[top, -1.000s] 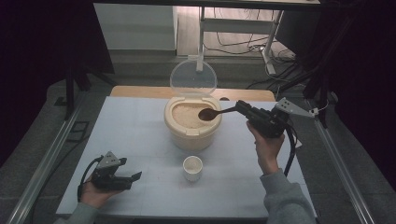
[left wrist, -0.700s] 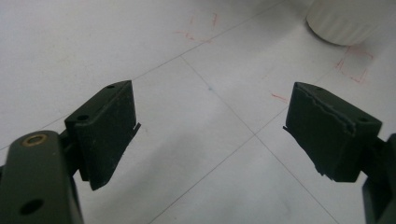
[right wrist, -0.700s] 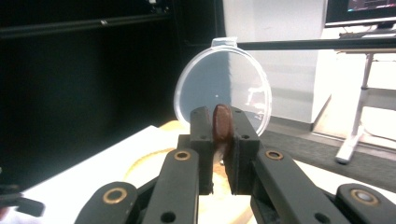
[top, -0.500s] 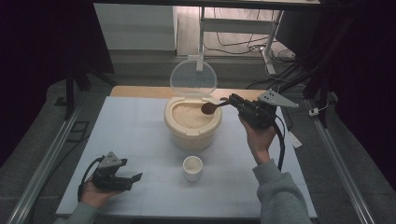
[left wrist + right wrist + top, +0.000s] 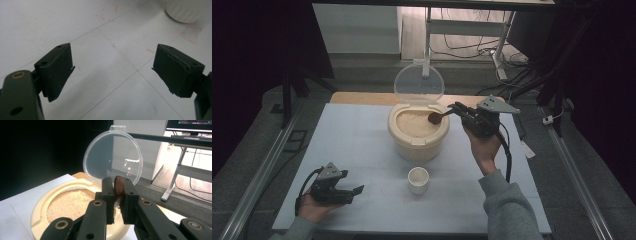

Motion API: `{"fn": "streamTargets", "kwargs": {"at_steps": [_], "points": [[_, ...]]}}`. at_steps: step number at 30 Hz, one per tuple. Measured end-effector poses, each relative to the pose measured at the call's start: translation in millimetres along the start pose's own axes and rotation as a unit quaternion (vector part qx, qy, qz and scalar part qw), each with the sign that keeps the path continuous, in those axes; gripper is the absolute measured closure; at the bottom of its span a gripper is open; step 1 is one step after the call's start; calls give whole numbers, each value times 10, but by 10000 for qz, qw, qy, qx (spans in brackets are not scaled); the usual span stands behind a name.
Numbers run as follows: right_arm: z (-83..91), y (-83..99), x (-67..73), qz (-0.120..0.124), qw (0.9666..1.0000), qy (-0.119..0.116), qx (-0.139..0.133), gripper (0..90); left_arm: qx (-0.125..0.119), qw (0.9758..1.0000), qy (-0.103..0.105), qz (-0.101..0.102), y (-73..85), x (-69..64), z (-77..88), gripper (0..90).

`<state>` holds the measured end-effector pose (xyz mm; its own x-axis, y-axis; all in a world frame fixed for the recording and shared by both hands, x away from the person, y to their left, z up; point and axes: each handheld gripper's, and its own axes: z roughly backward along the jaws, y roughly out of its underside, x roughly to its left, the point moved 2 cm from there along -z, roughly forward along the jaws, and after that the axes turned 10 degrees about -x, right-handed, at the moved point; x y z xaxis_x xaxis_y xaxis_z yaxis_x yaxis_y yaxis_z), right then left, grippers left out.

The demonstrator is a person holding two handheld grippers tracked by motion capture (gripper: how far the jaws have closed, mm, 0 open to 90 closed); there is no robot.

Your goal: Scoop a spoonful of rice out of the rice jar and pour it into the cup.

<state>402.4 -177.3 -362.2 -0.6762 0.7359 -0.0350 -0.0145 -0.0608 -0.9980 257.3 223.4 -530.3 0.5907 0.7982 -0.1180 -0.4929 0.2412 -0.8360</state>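
my right gripper (image 5: pixel 460 111) has its jaws clamped on the handle of a brown spoon (image 5: pixel 433 118). in the right gripper view the spoon (image 5: pixel 119 185) stands edge-on between the jaws. the bowl of the spoon hangs over the right side of the rice container (image 5: pixel 418 131), lifted off the grain. i can't tell if it carries a load. the spoon's long axis runs left-right, bowl end pointing left, away from my hand.

the clear lid (image 5: pixel 418 83) stands open at the far side, out of the way.

key relation: the white cup (image 5: pixel 418 179) sits near of the container, so it lies toward me and slightly left of the spoon bowl. i judge the next move is a pull back toward me, keeping the bowl level.

my left gripper (image 5: pixel 351 192) rests on the table (image 5: pixel 362 130) at near left, jaws wide open, holding nothing. it's closer to the cup than the right.
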Motion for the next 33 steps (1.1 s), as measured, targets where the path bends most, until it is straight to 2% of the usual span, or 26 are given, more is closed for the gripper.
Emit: {"fn": "streamTargets", "kwargs": {"at_steps": [4,9,12,16,19,23,24,25,26,28,30,33], "points": [[-50,54,2,-194,9997,-66,166,827,-1,10000,-13,17,1,-1,2,159],[-94,158,-44,-842,9957,-173,331,828,-13,10000,-18,9,-1,3,8,158],[-104,222,-84,-1261,9911,-183,373,828,-11,10000,-16,14,-1,6,6,158],[-105,309,-149,-1860,9816,-157,398,828,-11,10000,-18,6,-1,5,5,158],[-104,369,-198,-2319,9717,-134,424,828,-10,10000,-16,17,0,3,4,159],[-96,406,-243,-2708,9615,-82,465,828,-10,10000,-17,13,0,4,4,158],[-94,412,-254,-2824,9581,-66,467,828,-10,10000,-16,2,0,7,4,159],[-86,423,-280,-3027,9518,-58,482,828,-10,10000,-17,4,0,8,5,158],[-86,423,-280,-3027,9518,-58,482,828,-14,10000,-18,6,0,7,5,158],[-80,433,-302,-3218,9457,-59,463,828,-15,10000,-14,3,0,7,5,159],[-72,444,-318,-3328,9418,-60,476,828,-7,10000,-20,6,1,4,3,159],[-61,469,-346,-3550,9338,-23,440,828,-14,10000,-20,-3,-1,2,5,158]]}}
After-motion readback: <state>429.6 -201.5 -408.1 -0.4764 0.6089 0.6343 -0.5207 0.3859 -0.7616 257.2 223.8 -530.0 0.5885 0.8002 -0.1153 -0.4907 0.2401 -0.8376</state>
